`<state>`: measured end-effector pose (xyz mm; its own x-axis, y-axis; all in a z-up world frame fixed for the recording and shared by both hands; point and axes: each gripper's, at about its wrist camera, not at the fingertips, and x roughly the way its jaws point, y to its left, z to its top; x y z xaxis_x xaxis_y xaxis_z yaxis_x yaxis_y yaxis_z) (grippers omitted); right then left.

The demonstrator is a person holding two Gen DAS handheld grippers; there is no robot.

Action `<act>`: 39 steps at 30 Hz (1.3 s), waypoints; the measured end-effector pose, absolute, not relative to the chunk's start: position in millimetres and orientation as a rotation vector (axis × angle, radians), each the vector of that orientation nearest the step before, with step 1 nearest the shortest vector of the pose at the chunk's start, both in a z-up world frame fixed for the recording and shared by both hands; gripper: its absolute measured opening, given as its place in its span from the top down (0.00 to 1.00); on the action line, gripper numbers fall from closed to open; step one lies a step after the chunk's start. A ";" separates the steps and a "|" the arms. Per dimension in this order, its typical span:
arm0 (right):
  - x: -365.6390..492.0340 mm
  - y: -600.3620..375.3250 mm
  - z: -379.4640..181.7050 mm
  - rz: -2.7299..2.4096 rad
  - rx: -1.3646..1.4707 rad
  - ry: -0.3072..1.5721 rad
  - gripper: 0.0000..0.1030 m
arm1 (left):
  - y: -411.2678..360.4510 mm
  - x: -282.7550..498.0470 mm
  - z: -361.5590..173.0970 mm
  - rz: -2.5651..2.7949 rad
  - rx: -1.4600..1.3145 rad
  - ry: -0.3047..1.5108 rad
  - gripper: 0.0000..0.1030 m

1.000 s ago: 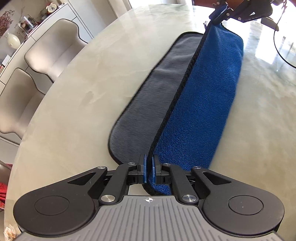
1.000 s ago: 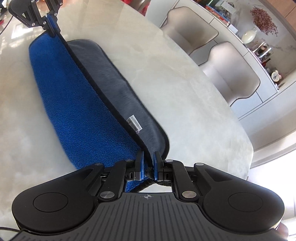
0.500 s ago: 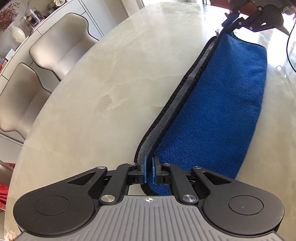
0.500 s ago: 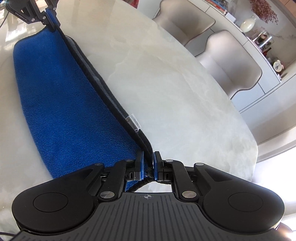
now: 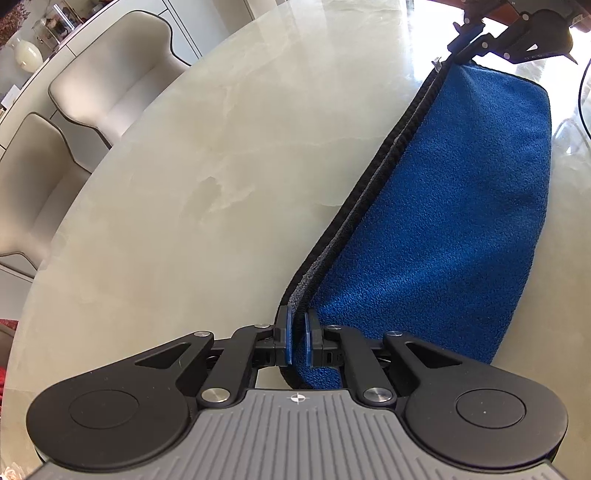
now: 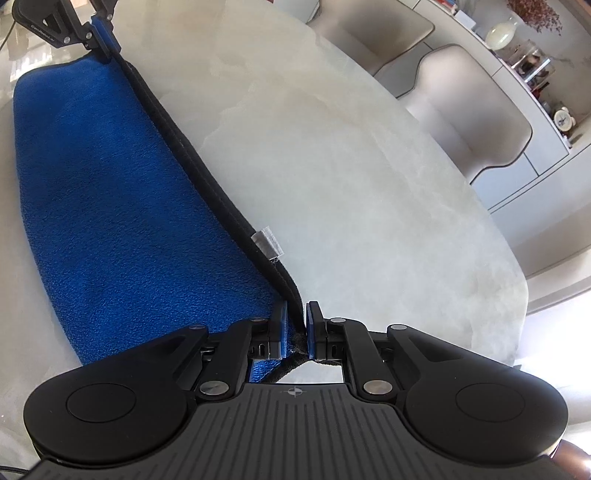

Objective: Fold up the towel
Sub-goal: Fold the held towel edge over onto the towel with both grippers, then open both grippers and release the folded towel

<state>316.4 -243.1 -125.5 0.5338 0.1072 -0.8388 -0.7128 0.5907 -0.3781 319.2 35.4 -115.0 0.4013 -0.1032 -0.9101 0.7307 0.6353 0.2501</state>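
The towel (image 5: 443, 206) is blue on one side and grey on the other, with a black hem. It lies folded in half on the round marble table, blue side up, with only a thin grey strip showing along its edge. It also shows in the right wrist view (image 6: 122, 206). My left gripper (image 5: 297, 328) has its jaws slightly parted around one corner of the towel. My right gripper (image 6: 296, 321) has its jaws slightly parted around the other corner. Each gripper shows far off in the other's view, the right one (image 5: 465, 48) and the left one (image 6: 105, 33). A small white tag (image 6: 267, 243) sticks out of the hem.
The marble table (image 5: 207, 177) is pale and round. Two beige chairs (image 5: 96, 92) stand at its edge, in front of white cabinets. A shelf with a vase (image 6: 498, 33) and a small clock (image 6: 563, 120) is behind the chairs.
Both grippers carried the lifted half of the towel across, and the blue side now covers the grey half. The jaws of both grippers have parted slightly.
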 end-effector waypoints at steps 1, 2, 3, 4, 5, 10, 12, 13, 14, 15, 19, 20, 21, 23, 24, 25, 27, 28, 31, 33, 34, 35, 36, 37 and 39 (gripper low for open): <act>317.4 -242.2 -125.5 0.556 -0.799 0.877 0.90 | 35.3 320.0 -115.1 -0.587 0.715 1.032 0.94; 318.1 -241.3 -125.3 0.554 -0.800 0.871 0.90 | 35.3 320.6 -115.1 -0.586 0.714 1.031 0.93; 318.7 -240.8 -125.2 0.554 -0.800 0.870 0.90 | 35.7 320.6 -114.6 -0.585 0.713 1.031 0.93; 319.8 -240.2 -125.3 0.553 -0.798 0.873 0.90 | 36.3 320.4 -114.3 -0.583 0.710 1.032 0.92; 320.2 -239.9 -126.4 0.552 -0.797 0.877 0.90 | 36.8 320.5 -114.5 -0.581 0.706 1.034 0.91; 319.4 -239.4 -133.3 0.546 -0.788 0.898 0.90 | 37.7 320.0 -116.2 -0.576 0.689 1.042 0.91; 318.2 -239.2 -135.5 0.543 -0.789 0.902 0.89 | 37.9 319.9 -115.5 -0.573 0.690 1.043 0.88; 317.7 -239.1 -136.4 0.542 -0.791 0.902 0.88 | 38.3 320.0 -114.8 -0.563 0.691 1.042 0.83; 317.1 -238.9 -137.3 0.541 -0.793 0.903 0.88 | 39.0 320.3 -113.9 -0.547 0.691 1.040 0.81; 316.2 -238.4 -138.2 0.538 -0.795 0.901 0.88 | 39.8 320.7 -112.9 -0.529 0.689 1.037 0.74; 311.6 -235.6 -138.9 0.509 -0.823 0.883 0.79 | 42.7 317.3 -106.2 -0.466 0.688 1.005 0.64; 309.5 -234.6 -137.7 0.491 -0.841 0.872 0.76 | 43.6 316.5 -104.8 -0.455 0.688 0.998 0.62; 307.0 -234.1 -135.0 0.467 -0.858 0.859 0.74 | 44.7 313.9 -101.5 -0.435 0.692 0.981 0.60; 301.7 -233.3 -128.4 0.429 -0.877 0.833 0.73 | 45.9 306.6 -93.2 -0.391 0.705 0.942 0.61; 299.0 -233.5 -125.3 0.419 -0.873 0.824 0.73 | 46.3 302.2 -88.7 -0.379 0.704 0.924 0.60; 292.8 -233.5 -119.4 0.409 -0.860 0.806 0.73 | 46.6 296.7 -83.3 -0.367 0.698 0.901 0.60; 279.5 -232.1 -109.8 0.399 -0.833 0.774 0.72 | 44.8 283.3 -72.6 -0.367 0.670 0.855 0.59; 272.6 -230.9 -106.0 0.400 -0.818 0.759 0.71 | 41.1 273.8 -67.2 -0.393 0.638 0.831 0.57; 256.2 -223.5 -96.1 0.437 -0.731 0.745 0.69 | 26.0 253.8 -65.6 -0.488 0.570 0.819 0.54; 247.4 -217.4 -100.7 0.476 -0.679 0.762 0.69 | 16.1 242.0 -69.8 -0.543 0.542 0.843 0.54; 249.0 -216.3 -96.2 0.484 -0.669 0.775 0.69 | 12.1 237.8 -73.7 -0.559 0.536 0.856 0.54; 246.0 -213.8 -95.7 0.486 -0.664 0.793 0.69 | 8.5 234.3 -78.4 -0.569 0.534 0.868 0.54; 242.6 -211.6 -95.9 0.486 -0.657 0.812 0.69 | 4.5 230.0 -84.1 -0.578 0.534 0.889 0.54; 235.2 -212.1 -101.5 0.481 -0.636 0.839 0.69 | 1.7 225.7 -88.1 -0.581 0.533 0.907 0.54; 222.5 -217.2 -105.2 0.472 -0.605 0.866 0.69 | 2.4 219.2 -93.3 -0.585 0.518 0.940 0.54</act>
